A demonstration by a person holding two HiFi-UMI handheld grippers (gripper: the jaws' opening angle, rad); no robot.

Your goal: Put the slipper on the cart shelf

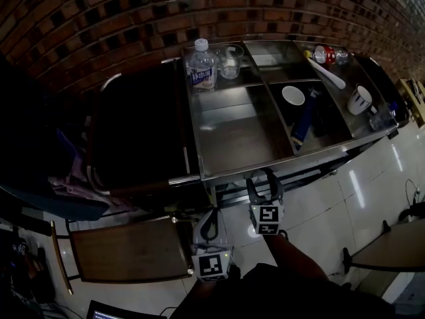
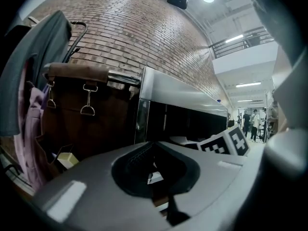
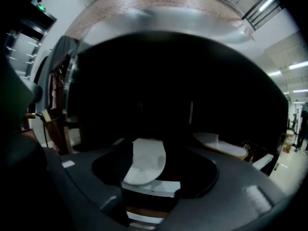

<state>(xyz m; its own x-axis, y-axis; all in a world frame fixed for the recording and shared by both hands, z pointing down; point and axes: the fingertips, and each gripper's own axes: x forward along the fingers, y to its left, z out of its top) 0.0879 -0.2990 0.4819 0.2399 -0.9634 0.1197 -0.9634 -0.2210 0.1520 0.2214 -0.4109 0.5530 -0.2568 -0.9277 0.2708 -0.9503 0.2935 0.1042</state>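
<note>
Our right hand-held gripper [image 3: 153,173] stands released, with its jaws wide apart. The slipper [image 3: 146,161] lies between them with neither pad pressing on it. It rests pale textured face up in the dark lower bay of the cart [image 1: 265,165]. A second slipper [image 3: 219,146] lies to its right, apart from it. Our left hand-held gripper [image 1: 211,226] hangs near the right one, closer to us, clenched on nothing.

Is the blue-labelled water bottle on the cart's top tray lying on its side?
No, the water bottle stands upright, white cap up, beside the glass cup.
</note>
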